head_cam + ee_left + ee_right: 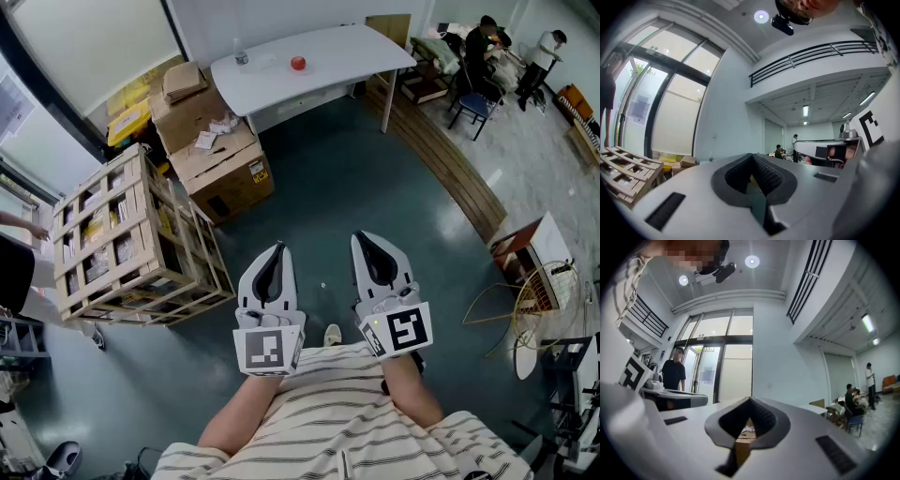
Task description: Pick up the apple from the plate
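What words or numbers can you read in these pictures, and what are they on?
No text can be read anywhere.
The sticker on the cardboard box: too small to read.
The paper on the glass door: blurred.
The cubes on the left gripper and right gripper: square patterns only, not letters.

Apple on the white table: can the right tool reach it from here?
Probably not yet. The apple sits on the far table, while the right tool is held near the person. Only floor lies between, so stepping closer should work.
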`<action>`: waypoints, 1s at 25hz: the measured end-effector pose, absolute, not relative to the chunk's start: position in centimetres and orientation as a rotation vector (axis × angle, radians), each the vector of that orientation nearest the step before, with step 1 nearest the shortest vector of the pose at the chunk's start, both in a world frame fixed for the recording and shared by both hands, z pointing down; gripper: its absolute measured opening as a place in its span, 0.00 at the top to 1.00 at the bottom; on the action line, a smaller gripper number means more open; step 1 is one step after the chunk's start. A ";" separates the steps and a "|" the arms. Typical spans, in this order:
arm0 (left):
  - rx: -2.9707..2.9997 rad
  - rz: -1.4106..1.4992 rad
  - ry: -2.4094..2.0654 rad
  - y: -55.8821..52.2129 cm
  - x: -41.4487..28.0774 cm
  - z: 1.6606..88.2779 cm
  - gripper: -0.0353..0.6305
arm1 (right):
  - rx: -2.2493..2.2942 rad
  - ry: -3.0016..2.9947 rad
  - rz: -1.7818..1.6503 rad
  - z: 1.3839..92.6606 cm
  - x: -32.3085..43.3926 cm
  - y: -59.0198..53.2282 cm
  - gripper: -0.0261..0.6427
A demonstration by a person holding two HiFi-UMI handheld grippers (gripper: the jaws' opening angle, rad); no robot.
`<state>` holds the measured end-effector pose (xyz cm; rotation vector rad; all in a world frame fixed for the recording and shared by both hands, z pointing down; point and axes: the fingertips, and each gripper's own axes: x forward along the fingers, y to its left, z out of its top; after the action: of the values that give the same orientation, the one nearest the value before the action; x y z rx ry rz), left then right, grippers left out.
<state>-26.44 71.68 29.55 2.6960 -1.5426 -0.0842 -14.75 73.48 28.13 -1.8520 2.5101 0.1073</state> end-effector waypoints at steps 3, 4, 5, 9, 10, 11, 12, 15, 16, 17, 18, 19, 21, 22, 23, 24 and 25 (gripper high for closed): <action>2.690 -0.084 -1.546 71.2 -25.1 29.4 0.94 | -1.843 2.513 0.103 27.9 -13.5 72.9 0.95; 2.687 -0.084 -1.548 71.1 -24.7 29.4 0.94 | -1.836 2.514 0.099 27.8 -13.0 72.8 0.95; 2.685 -0.080 -1.551 71.0 -24.3 29.4 0.94 | -1.829 2.516 0.095 27.7 -12.6 72.6 0.95; 2.681 -0.077 -1.574 70.1 -22.4 29.3 0.94 | -1.813 2.533 0.076 27.5 -10.1 71.5 0.95; 2.680 -0.083 -1.584 69.9 -21.8 29.3 0.94 | -1.809 2.537 0.074 27.4 -9.4 71.2 0.95; 2.680 -0.086 -1.595 69.7 -21.3 29.2 0.94 | -1.806 2.541 0.076 27.4 -8.6 70.9 0.95; 2.680 -0.085 -1.606 69.5 -20.9 29.3 0.94 | -1.804 2.545 0.081 27.3 -7.9 70.7 0.95; 2.660 -0.085 -1.629 68.6 -19.8 29.7 0.94 | -1.802 2.554 0.079 27.3 -6.0 69.5 0.95; 2.652 -0.077 -1.630 68.2 -19.6 29.8 0.94 | -1.802 2.552 0.072 27.3 -5.6 68.9 0.95; 2.648 -0.069 -1.632 67.8 -19.5 29.8 0.94 | -1.802 2.549 0.065 27.2 -5.3 68.4 0.95; 2.650 -0.066 -1.637 67.2 -19.4 29.9 0.94 | -1.802 2.544 0.060 27.2 -4.9 67.8 0.95; 2.653 -0.064 -1.642 66.5 -19.2 30.0 0.94 | -1.803 2.541 0.057 27.2 -4.6 67.1 0.95; 2.654 -0.052 -1.641 64.9 -18.6 30.5 0.94 | -1.814 2.536 0.051 27.6 -3.9 65.5 0.95; 2.648 -0.048 -1.637 63.9 -18.3 30.8 0.94 | -1.822 2.535 0.048 27.9 -3.6 64.5 0.95; 2.641 -0.046 -1.632 62.7 -17.9 31.2 0.94 | -1.828 2.534 0.046 28.3 -3.4 63.5 0.95; 2.637 -0.046 -1.626 61.5 -17.7 31.5 0.94 | -1.834 2.533 0.044 28.6 -3.2 62.3 0.95; 2.637 -0.047 -1.620 60.1 -17.4 31.8 0.94 | -1.839 2.533 0.043 28.9 -3.0 61.1 0.95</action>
<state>-17.37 60.11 31.78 2.6370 -1.6199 -0.0474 -3.02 61.05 28.89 -1.8390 2.5328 0.0434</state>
